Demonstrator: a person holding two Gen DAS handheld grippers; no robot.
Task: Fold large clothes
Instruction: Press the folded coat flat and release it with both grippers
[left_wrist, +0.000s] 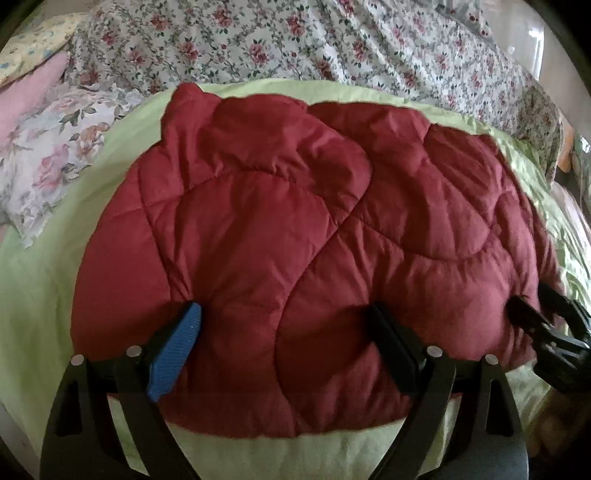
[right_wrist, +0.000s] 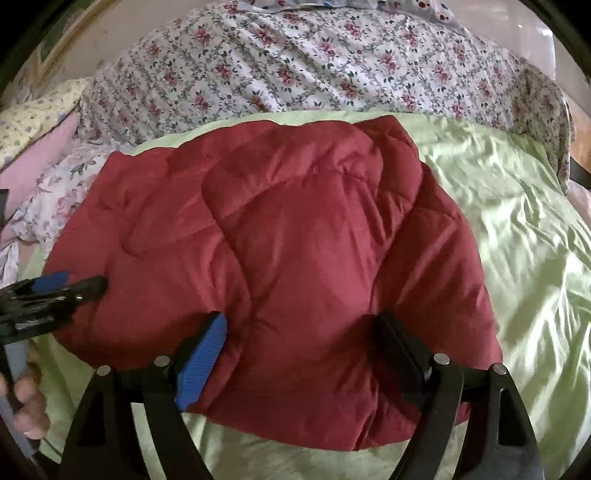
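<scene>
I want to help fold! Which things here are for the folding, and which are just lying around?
For the folding: red puffy jacket, left gripper, right gripper.

Just lying around: green sheet, flowery quilt, flowery pillow, pink pillow.

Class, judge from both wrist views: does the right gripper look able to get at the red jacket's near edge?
Probably yes: the right gripper is open, its fingers astride the red jacket; nothing lies between them.

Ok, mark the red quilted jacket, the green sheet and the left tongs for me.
red quilted jacket (left_wrist: 295, 206): left wrist view, middle of its padded top.
green sheet (right_wrist: 517, 206): right wrist view, bare stretch right of the jacket.
left tongs (left_wrist: 284, 325): left wrist view, midway between the fingertips, spread wide over the jacket.
</scene>
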